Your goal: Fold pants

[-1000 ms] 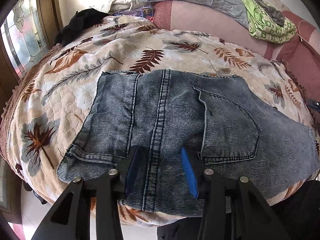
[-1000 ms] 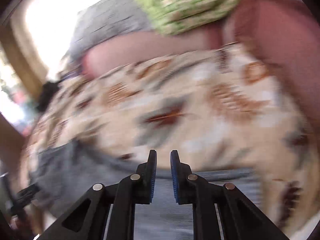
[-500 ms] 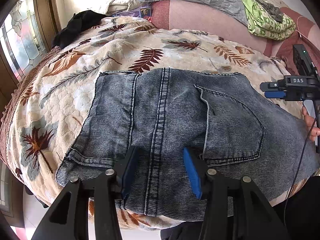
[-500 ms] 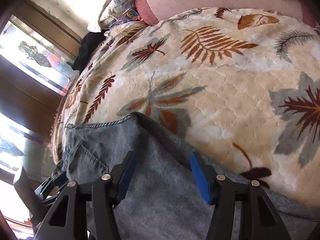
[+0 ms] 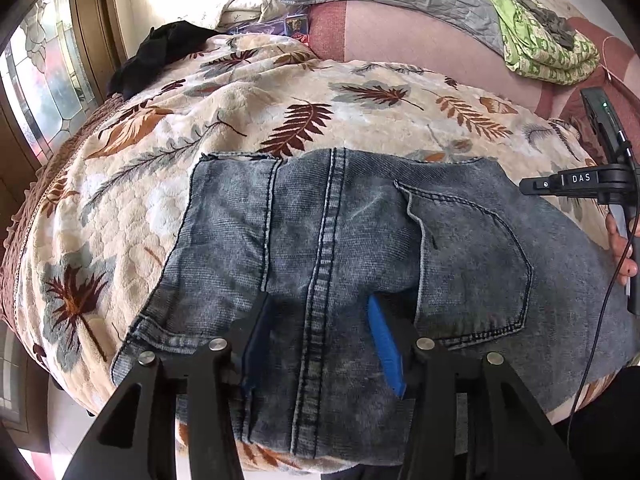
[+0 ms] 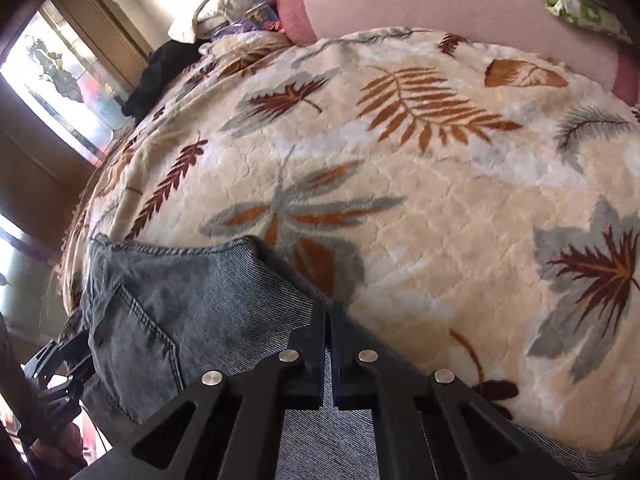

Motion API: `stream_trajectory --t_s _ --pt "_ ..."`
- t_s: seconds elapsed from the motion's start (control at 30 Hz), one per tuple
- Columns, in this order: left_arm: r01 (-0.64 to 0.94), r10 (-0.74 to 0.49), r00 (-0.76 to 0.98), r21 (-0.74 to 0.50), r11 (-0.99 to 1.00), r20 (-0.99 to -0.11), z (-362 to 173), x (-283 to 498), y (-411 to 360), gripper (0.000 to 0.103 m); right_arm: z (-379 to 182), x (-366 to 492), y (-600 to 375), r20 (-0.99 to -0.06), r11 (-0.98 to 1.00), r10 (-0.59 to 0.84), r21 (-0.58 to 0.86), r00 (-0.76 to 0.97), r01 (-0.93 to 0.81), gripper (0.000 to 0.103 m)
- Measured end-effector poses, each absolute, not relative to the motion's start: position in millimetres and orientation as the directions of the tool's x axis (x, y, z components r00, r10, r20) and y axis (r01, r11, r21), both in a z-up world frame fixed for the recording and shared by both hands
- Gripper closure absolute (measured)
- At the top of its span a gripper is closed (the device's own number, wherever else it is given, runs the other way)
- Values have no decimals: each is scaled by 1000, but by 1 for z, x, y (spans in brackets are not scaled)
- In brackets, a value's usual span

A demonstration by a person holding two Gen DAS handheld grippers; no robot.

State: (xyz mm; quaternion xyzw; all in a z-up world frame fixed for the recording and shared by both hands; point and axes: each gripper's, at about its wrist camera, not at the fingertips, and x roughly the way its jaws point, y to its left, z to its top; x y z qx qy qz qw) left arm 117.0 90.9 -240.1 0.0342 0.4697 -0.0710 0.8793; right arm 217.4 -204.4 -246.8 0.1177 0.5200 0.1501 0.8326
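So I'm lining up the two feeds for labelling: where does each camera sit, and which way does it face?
Left wrist: on the left gripper, angled down at the jeans on the leaf blanket; its jaws stand apart over the seam; the person's other hand shows at the right edge.
Right wrist: on the right gripper, low over the jeans' edge, jaws shut on denim; the left gripper shows at lower left.
Shared: jeans, blanket, black garment, green bedding.

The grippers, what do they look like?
Each gripper, left and right, has two black arms with cut-out slots, round silver rivets and blue pads. The right one's side carries a white "DAS" label, a green light and a thin black cable.
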Motion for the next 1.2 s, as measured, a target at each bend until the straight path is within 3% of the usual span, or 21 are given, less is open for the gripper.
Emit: stream_trajectory --t_s 0.2,0.3,0.43,0.5,0.6,0.73,0.8,0.97,1.2 --pt "146 -51 561 39 989 -826 -245 115 86 51 -266 226 -210 -852 958 263 286 453 -19 103" --pt "148 -57 548 30 989 -835 -240 113 89 51 -264 218 -232 -791 899 360 435 495 42 102" --pt "144 -49 564 40 989 -825 -228 103 88 50 -235 183 -253 -710 854 422 520 564 15 102" --pt "161 -56 586 49 986 -808 -221 95 81 50 -233 164 -254 -731 861 431 508 529 0 102" --pt "208 -76 605 66 976 -793 -218 87 66 39 -243 141 -246 -765 868 435 497 475 5 102" --pt "207 -20 557 115 972 -830 -242 96 54 34 -271 131 -235 -828 920 321 389 460 58 102" --pt "180 -5 542 111 977 -841 -248 100 58 27 -280 134 -239 -797 914 305 399 521 76 101" --pt "181 1 544 118 976 -839 -230 93 57 27 -262 117 -260 -748 879 318 463 582 114 101" --pt "288 -110 575 76 955 -811 -199 72 18 27 -238 47 -342 -688 819 313 545 655 182 101"
